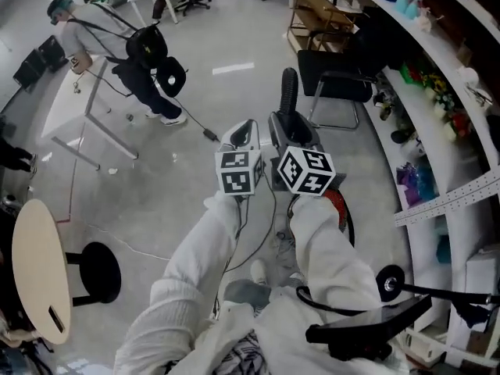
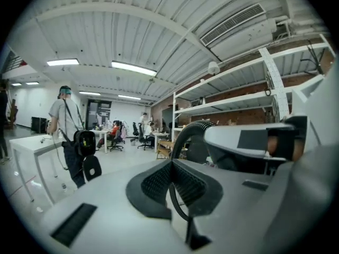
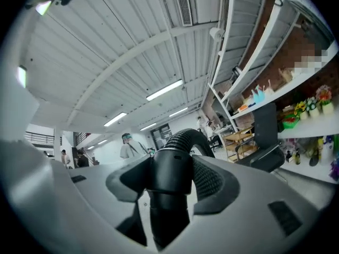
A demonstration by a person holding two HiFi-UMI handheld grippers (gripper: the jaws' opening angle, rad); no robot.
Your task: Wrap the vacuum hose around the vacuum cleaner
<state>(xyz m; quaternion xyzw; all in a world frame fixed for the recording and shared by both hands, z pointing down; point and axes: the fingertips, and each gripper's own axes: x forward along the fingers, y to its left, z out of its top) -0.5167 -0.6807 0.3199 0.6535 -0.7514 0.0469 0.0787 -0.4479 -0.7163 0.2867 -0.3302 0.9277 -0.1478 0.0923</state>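
Black ribbed vacuum hose (image 3: 183, 136) clamped in the right hand-held gripper (image 3: 169, 181), left hand-held gripper (image 2: 170, 179) pinched on a thin cord (image 2: 176, 209); snug, even, unkinked loops around the vacuum cleaner (image 1: 336, 203) would likely suit best

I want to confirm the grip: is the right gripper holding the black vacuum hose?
Yes, the right gripper is clamped on the smooth black end of the vacuum hose, which fills the gap between its jaws.

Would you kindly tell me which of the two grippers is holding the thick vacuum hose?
The right gripper: its fingers clamp the thick black hose at its smooth cuff. The left gripper pinches only a thin black cord.
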